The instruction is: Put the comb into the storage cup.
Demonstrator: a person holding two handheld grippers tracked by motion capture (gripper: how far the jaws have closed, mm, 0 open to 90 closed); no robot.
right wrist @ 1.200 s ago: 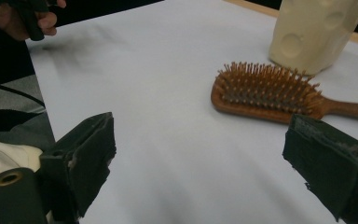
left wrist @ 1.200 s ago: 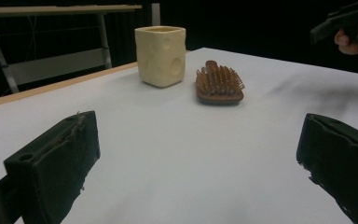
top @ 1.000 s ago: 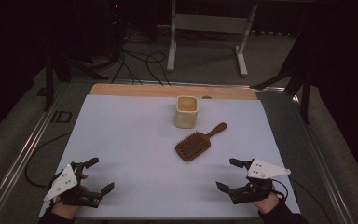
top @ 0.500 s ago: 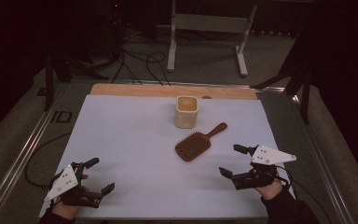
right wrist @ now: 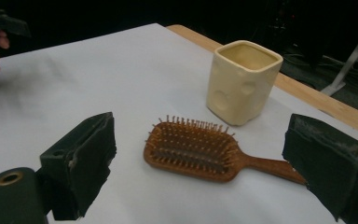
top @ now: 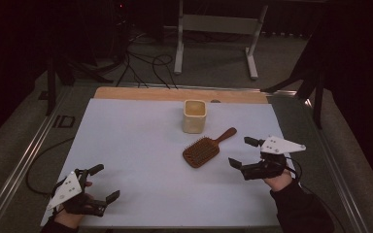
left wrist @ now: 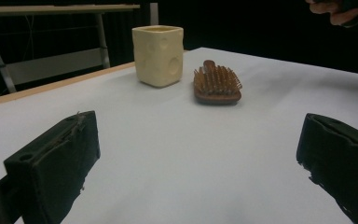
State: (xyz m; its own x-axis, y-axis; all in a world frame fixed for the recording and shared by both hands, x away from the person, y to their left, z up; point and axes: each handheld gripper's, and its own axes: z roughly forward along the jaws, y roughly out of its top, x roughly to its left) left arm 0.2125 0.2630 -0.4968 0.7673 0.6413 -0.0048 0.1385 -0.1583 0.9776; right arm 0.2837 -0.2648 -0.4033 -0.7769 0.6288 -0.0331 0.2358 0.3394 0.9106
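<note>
Right now the right gripper (top: 246,153) hangs just right of the hairbrush (top: 201,151), jaws spread wide and holding nothing; in the right gripper view the brush (right wrist: 193,150) lies between the two black jaws, bristles up, handle running toward the right-hand jaw. Brush lies mid-table, right of centre on the white sheet (top: 141,145), head toward the near left, handle toward the far right, just near of the cream square cup (top: 194,116), which stands upright and apart from it. Left gripper (top: 100,183) rests at the near left corner, jaws also released and empty, well apart from both things. Step in hand looks like the reach for the brush, probably to stand it in the cup. To do it well: come in low, close across the narrow handle or the neck rather than the bristled head, keep the lower jaw sliding on the sheet so it gets under the wood. Room: open sheet all round the brush except the far side, where the cup is near, so don't push the brush forward into it. Right table edge (top: 291,145) is close behind the hand; wooden strip (top: 141,93) marks the far edge.
</note>
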